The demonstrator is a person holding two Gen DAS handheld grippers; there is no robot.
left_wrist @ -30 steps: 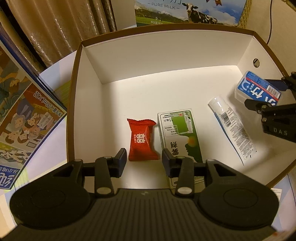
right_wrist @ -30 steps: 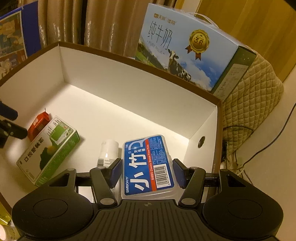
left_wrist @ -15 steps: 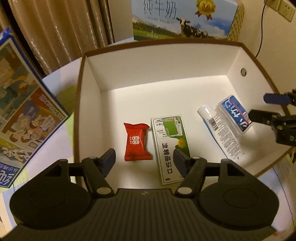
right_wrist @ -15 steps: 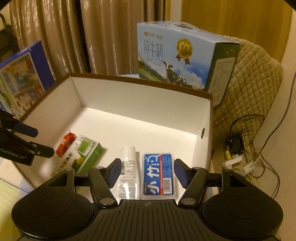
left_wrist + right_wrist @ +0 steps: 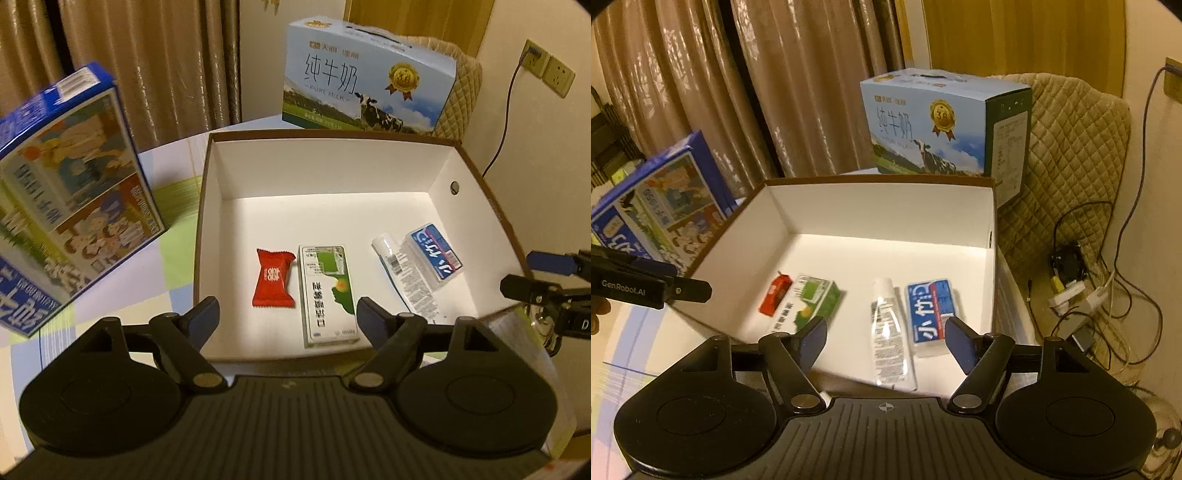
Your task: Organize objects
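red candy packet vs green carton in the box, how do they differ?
The red candy packet is a crimped pillow wrapper; the green carton is a rigid rectangular box. The packet is shorter, covering less floor than the carton. The packet is solid red with a small white mark; the carton is green and white with printed text. Both lie flat, side by side, on the floor of the white box.

Left gripper [image 5: 286, 314] and right gripper [image 5: 884, 339]: matte black bodies, ribbed central housing, two round discs, silver pivot screws, dark blue finger pads [image 5: 812, 341]; white "GenRobot.AI" lettering along the side.
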